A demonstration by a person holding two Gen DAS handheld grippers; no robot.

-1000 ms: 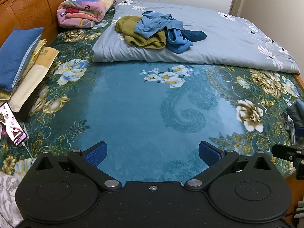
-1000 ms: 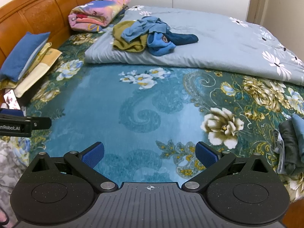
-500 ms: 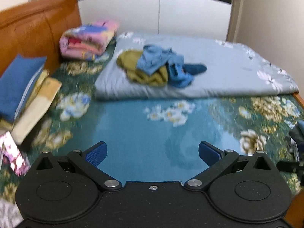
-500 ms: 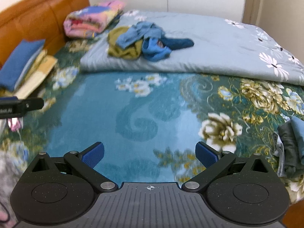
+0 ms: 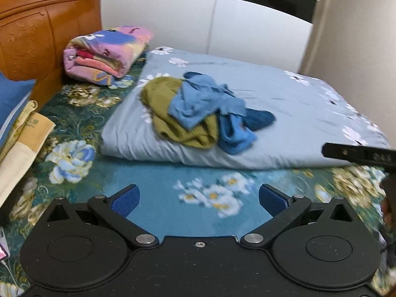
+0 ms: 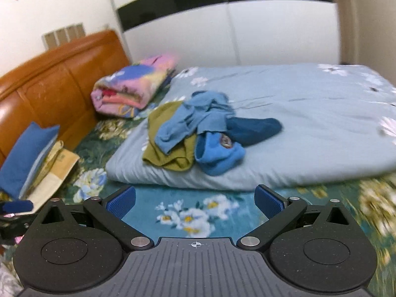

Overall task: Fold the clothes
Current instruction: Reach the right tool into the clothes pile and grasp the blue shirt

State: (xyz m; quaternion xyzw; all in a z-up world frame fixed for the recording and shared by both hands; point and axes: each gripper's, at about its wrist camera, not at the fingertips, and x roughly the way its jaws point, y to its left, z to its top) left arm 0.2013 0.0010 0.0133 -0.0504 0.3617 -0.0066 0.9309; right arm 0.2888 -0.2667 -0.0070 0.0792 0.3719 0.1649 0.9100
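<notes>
At the bottom of each wrist view the black tongs with blue pads stand spread wide and hold nothing: the left tongs (image 5: 199, 196) and the right tongs (image 6: 195, 198) both hang over the teal floral bedspread (image 5: 158, 198), above a cluster of white printed flowers.

Just beyond them, in the middle of the frame, lies a folded pale grey-blue quilt with white daisies (image 5: 297, 113), its long side running left to right. On its left part sits the heap of unfolded clothes (image 5: 198, 109): an olive-green knit garment (image 6: 168, 148) at the left and underneath, a light blue garment (image 6: 195, 118) draped over it, a brighter blue piece with a round badge (image 6: 217, 153) towards the front, and a dark teal piece (image 6: 255, 127) pointing right. The badge's writing is too blurred to read.

At the left edge a blue cushion (image 6: 27, 153) leans on cream fabric. Farther back, upper left, a folded pink and blue blanket (image 5: 106, 52) rests against the orange-brown wooden headboard (image 5: 44, 32). White wardrobe doors (image 6: 272, 32) close the far side.
</notes>
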